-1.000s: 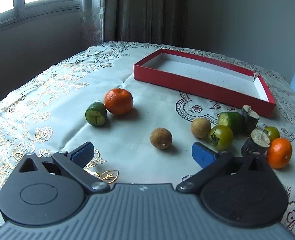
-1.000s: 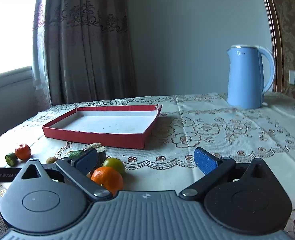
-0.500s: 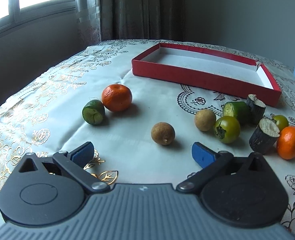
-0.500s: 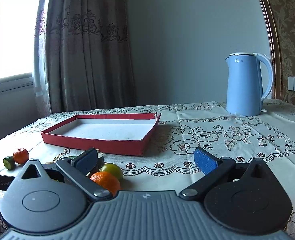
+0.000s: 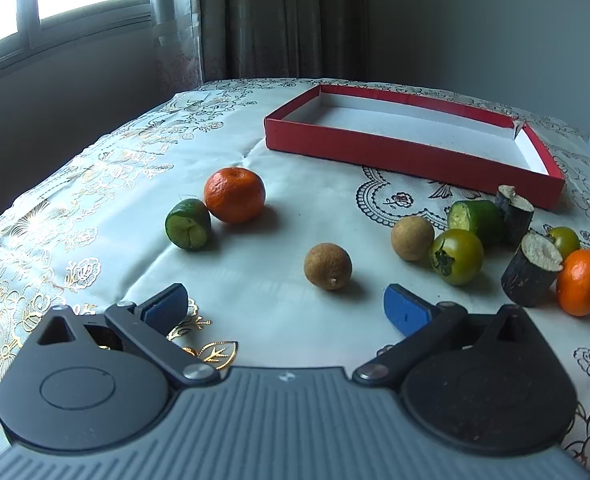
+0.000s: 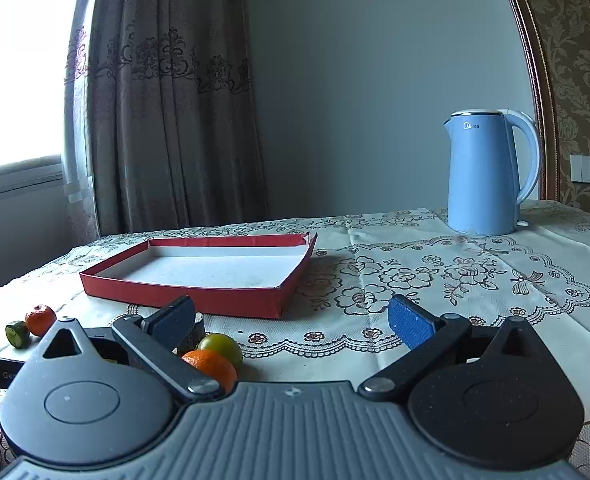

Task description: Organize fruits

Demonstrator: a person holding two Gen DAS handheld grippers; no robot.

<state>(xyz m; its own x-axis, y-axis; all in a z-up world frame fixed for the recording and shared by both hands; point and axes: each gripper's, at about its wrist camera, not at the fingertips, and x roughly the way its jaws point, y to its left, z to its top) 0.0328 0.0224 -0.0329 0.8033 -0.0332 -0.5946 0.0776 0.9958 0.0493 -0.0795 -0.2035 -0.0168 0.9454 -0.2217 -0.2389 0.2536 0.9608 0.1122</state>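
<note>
The left gripper point(image 5: 285, 310) has its blue-padded fingers spread wide with nothing between them, poised above the patterned tablecloth point(image 5: 95, 208); the right gripper point(image 6: 293, 318) is spread equally wide and also holds nothing. The landmark is a shallow red tray point(image 5: 411, 156), a rectangular cardboard box with a white floor and one torn corner, lying flat on the cloth with no fruit in it. All the fruit sits on the cloth on the near side of the tray. Nearest the left gripper, between its fingertips and the tray, is a round brown longan point(image 5: 327, 266) with a rough matte skin. A second brown longan point(image 5: 412, 238) lies closer to the tray, touching a glossy green tomato-like fruit point(image 5: 457, 256). Just in front of the tray's near right corner are a cut green fruit piece point(image 5: 475, 220) and two dark, bark-skinned cylinder chunks point(image 5: 531, 276) with pale cut ends. Beside them rest a small green fruit point(image 5: 565, 240) and a shiny orange tangerine point(image 5: 583, 282). Off to the left of the tray's near edge, a second tangerine point(image 5: 235, 195) touches a halved green citrus point(image 5: 188, 224). Beyond the tray's far right side stands a smooth pale blue electric kettle point(image 6: 491, 172).
</note>
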